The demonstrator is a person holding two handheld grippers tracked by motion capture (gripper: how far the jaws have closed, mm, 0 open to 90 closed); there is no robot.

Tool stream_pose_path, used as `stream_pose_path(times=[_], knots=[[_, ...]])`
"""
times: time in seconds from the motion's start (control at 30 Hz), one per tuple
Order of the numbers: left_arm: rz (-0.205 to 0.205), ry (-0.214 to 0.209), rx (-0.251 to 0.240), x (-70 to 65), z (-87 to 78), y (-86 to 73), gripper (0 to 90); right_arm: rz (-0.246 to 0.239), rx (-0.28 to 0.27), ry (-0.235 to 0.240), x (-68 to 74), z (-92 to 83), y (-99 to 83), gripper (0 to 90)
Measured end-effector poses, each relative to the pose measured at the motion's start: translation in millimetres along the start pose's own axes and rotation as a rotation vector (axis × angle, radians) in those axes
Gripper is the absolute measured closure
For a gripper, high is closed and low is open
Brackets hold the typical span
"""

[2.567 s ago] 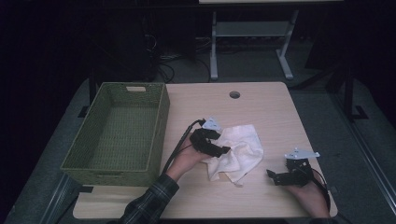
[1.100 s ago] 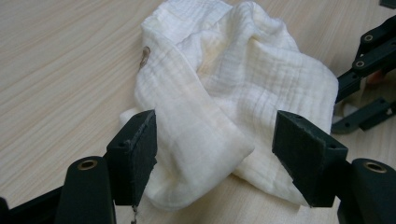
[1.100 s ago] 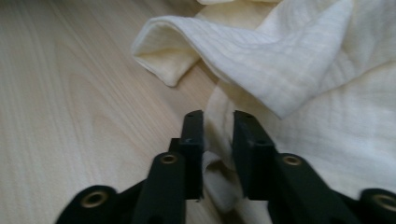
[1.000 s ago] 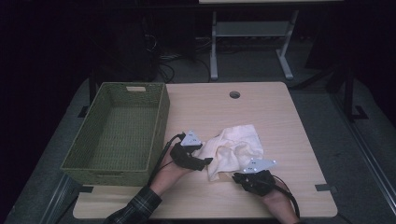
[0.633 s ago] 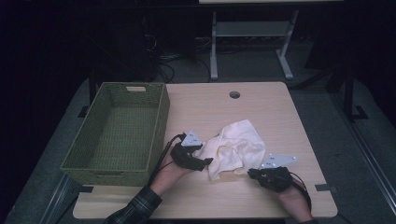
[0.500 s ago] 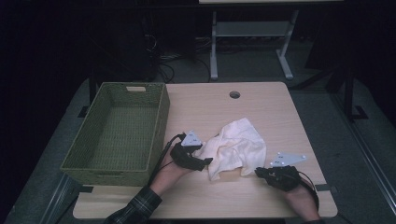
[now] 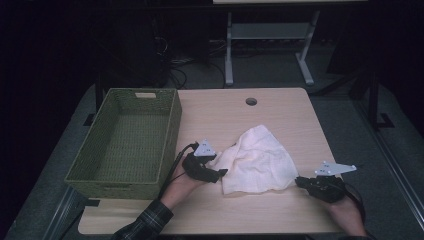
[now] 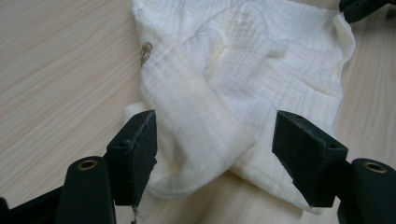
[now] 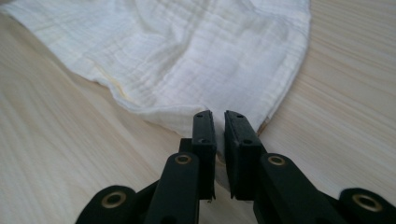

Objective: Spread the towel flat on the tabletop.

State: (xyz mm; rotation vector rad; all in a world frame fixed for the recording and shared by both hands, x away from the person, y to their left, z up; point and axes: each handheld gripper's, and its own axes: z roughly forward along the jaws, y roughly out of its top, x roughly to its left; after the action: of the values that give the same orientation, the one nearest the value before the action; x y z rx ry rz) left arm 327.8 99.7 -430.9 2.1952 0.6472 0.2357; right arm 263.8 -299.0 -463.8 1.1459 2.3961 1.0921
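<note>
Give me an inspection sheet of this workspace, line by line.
Surface: light wood table, round hole near its far edge.
Job's things: white cloth lying rumpled on the table.
Clutter: green woven basket at the table's left, nothing seen inside.
Grippers: left gripper open, jaws either side of a cloth fold; right gripper shut on the cloth's corner.
Cables: black cable trailing from the left gripper beside the basket.
Surroundings: dark room, grey floor, a metal stand beyond the table.
</note>
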Motion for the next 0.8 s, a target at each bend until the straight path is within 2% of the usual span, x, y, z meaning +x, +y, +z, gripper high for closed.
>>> stream_pose_path(times=[0.17, 0.27, 0.37, 0.8], knots=[[-0.003, 0.002, -0.006, 0.0, 0.0, 0.0, 30.2, 0.027, 0.013, -0.024, -11.2, -5.8, -7.3, 80.7], [0.000, 0.002, -0.003, 0.2, -0.2, 0.1, 30.2, 0.048, -0.024, -0.008, -11.6, -10.6, -5.9, 71.4], [-0.002, 0.001, -0.005, -0.7, 0.6, 0.2, 30.2, 0.043, -0.054, -0.001, -5.6, -11.0, 0.5, 66.2], [0.013, -0.010, 0.000, -4.1, 2.5, 1.9, 31.1, -0.013, -0.054, 0.072, 26.0, 32.6, 40.2, 61.4]])
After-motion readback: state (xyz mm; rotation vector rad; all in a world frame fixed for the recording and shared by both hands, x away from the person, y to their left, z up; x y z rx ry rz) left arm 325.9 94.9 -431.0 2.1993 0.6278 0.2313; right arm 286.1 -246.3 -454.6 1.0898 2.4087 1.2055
